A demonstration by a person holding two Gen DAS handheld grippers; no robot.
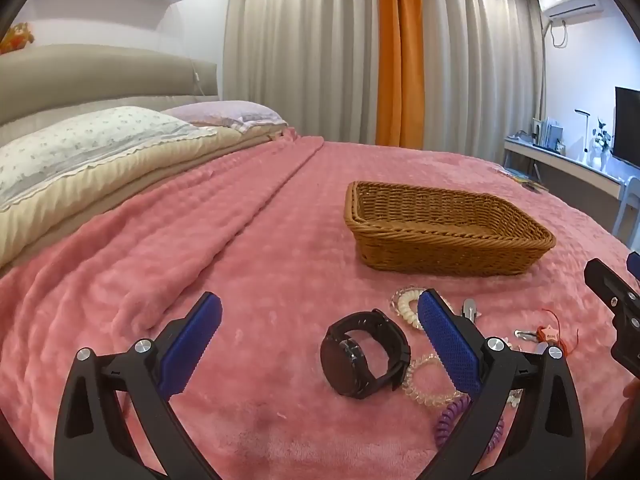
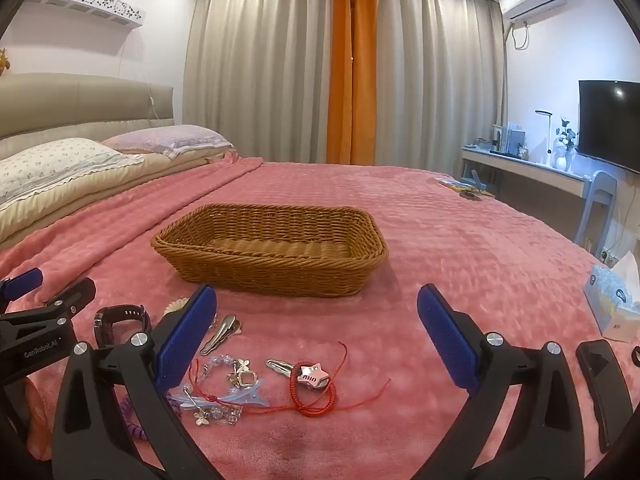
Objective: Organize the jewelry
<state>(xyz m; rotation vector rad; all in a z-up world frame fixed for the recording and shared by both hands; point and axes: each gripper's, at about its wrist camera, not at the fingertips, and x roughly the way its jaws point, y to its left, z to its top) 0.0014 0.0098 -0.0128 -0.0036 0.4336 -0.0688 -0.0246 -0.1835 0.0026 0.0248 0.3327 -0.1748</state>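
Observation:
An empty wicker basket (image 1: 448,236) (image 2: 276,248) stands on the pink bed. In front of it lies jewelry: a black watch (image 1: 362,356) (image 2: 120,320), clear and white coil hair ties (image 1: 424,384), a purple coil tie (image 1: 450,420), silver clips (image 2: 222,334), a red cord bracelet with a star charm (image 2: 314,386), a blue clip and bead bracelet (image 2: 224,396). My left gripper (image 1: 318,344) is open, with the watch between its fingers. My right gripper (image 2: 316,336) is open above the red bracelet.
Pillows (image 1: 80,148) lie at the bed's head on the left. A tissue box (image 2: 612,304) and a dark phone (image 2: 602,392) lie at the right. A desk, chair and TV (image 2: 608,124) stand beyond the bed's right edge.

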